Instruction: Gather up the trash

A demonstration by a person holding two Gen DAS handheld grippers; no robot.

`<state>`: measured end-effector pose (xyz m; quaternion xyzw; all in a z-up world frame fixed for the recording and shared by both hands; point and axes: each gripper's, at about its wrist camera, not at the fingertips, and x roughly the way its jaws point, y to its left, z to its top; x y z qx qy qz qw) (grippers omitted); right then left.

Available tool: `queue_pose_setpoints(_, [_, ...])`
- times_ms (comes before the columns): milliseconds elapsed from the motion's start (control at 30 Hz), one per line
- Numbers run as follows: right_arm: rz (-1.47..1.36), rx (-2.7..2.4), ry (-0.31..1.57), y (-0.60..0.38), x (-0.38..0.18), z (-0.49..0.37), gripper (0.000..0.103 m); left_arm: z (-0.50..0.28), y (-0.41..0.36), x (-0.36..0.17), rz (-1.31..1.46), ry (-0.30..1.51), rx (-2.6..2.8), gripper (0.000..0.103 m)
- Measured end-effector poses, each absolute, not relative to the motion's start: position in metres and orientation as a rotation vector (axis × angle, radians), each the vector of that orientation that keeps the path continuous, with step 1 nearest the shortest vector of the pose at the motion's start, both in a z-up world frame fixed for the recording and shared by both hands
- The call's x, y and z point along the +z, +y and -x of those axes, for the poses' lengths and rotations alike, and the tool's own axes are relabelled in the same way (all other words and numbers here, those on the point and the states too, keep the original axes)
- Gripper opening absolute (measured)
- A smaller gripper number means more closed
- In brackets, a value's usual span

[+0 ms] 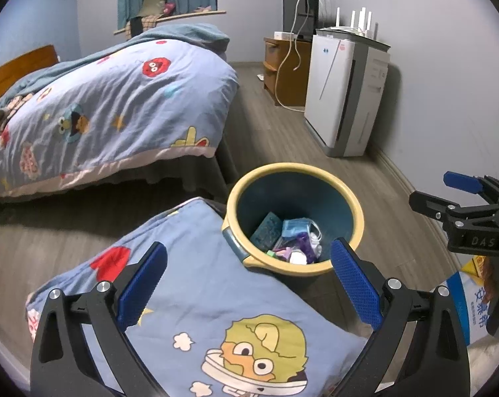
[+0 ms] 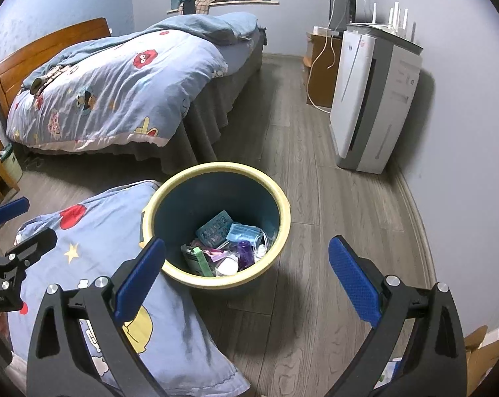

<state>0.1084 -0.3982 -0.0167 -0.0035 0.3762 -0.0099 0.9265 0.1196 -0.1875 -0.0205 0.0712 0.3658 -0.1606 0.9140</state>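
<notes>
A blue bin with a cream rim (image 1: 357, 211) (image 2: 284, 211) stands on the wooden floor beside a cartoon-print pillow (image 1: 209, 297) (image 2: 94, 231). Inside it lie a face mask (image 1: 295, 226) (image 2: 244, 231), a teal blister tray (image 2: 214, 226), purple wrappers and other scraps. My left gripper (image 1: 249, 284) hangs open over the pillow, just short of the bin, with nothing between its blue pads. My right gripper (image 2: 246, 281) stands open above the bin's near rim and the floor, also empty. Each gripper shows at the edge of the other's view.
A bed with a cartoon duvet (image 1: 94, 106) (image 2: 110, 86) lies beyond the bin. A white air purifier (image 1: 345, 92) (image 2: 372, 99) stands by the right wall, with a wooden TV cabinet (image 1: 284, 66) behind it. A printed bag (image 1: 468, 301) sits at the right.
</notes>
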Motion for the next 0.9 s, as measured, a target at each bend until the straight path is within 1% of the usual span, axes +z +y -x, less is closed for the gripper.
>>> queue_pose_setpoints(900, [0.003,-0.027,0.783,-0.3989,-0.0204,-0.1095,0.097,-0.1187,-0.1899,-0.0205,-0.155,0.747,-0.327,0.098])
